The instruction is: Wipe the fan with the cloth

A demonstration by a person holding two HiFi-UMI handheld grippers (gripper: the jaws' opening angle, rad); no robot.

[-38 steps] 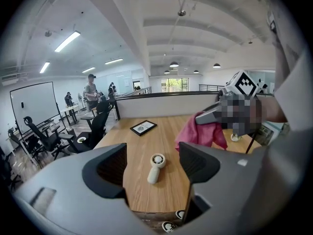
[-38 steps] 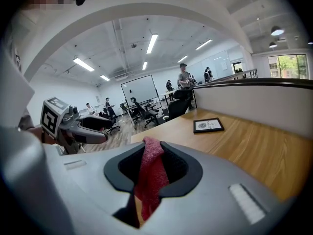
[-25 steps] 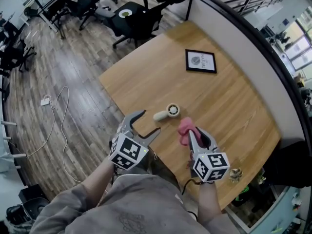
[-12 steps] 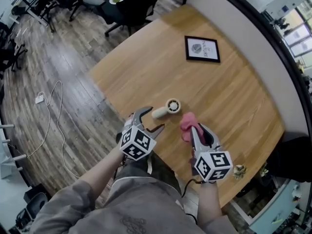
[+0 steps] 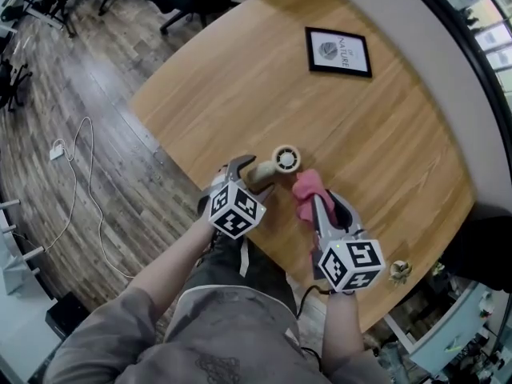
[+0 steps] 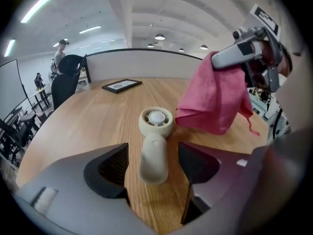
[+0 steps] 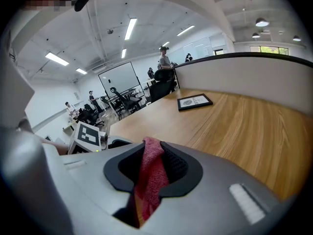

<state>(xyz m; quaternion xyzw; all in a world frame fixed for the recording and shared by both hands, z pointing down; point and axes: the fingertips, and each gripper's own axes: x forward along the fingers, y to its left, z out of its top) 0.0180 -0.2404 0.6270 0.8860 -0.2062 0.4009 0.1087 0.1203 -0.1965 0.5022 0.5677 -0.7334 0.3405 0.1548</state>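
Left gripper (image 6: 152, 163), jaws spread, straddles the handle (image 6: 154, 158) of the fan (image 6: 156, 121) lying on the table (image 6: 88, 126), which is likely light, rigid and smooth and best gripped there, while the right gripper (image 7: 150, 173), just to its right, pinches the limp cloth (image 6: 215, 97).

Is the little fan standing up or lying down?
Lying down: the fan lies flat on the table, handle between the left gripper's open jaws.

Fan (image 5: 284, 159) handle's end behind left gripper (image 5: 254, 174); framed picture (image 5: 339, 52) print illegibly small.
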